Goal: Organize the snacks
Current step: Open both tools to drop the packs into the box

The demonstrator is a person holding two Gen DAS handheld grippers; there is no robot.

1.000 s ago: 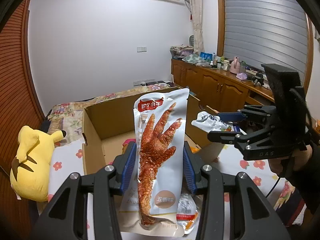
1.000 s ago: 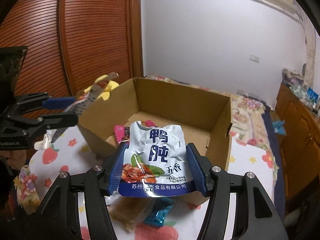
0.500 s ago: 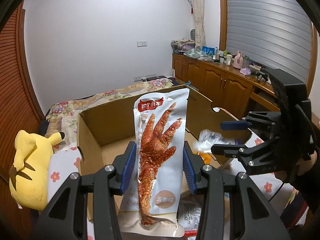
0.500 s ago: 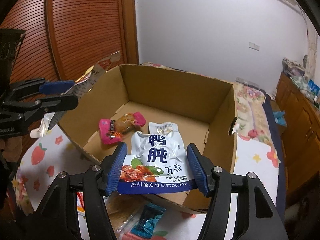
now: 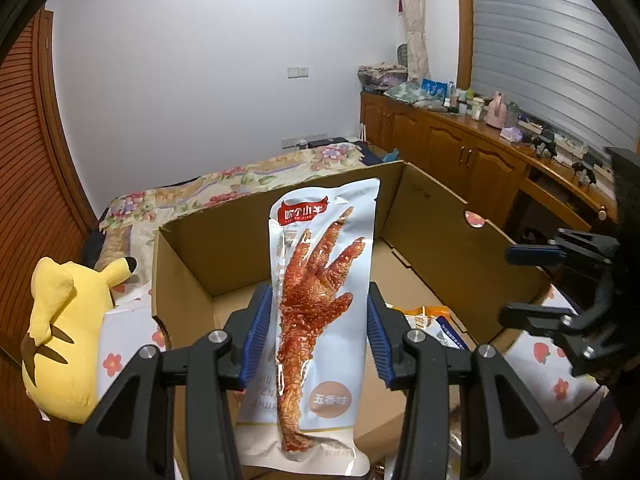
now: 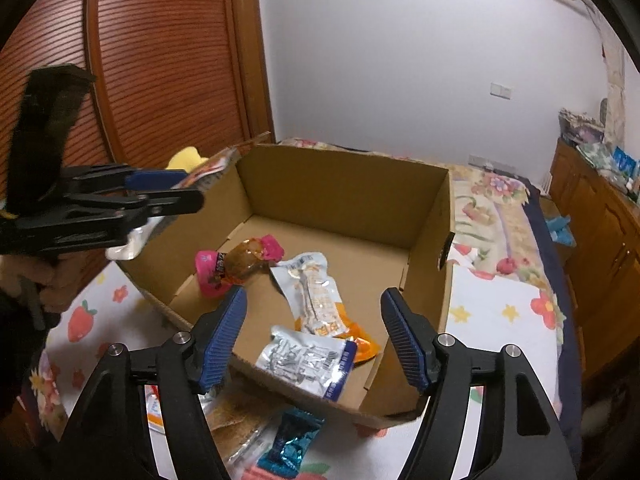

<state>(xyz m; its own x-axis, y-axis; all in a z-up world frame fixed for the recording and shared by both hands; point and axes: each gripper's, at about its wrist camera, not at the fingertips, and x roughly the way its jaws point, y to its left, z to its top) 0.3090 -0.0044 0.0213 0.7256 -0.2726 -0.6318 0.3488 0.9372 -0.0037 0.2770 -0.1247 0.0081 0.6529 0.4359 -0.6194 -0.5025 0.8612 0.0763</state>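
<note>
My left gripper pinches a chicken foot packet between its blue pads, holding it upright over the near left edge of the cardboard box; a yellow plush toy lies on the bed just left of that box. Inside the box, a pink packet lies near the left wall, an orange and white packet lies at the middle of the floor, and a silver and blue packet rests face down against the near wall, partly over the orange one's end. My right gripper hangs above that near edge with its fingers spread wide and nothing between them. On the strawberry sheet before the box lies a teal candy among other wrappers.
</note>
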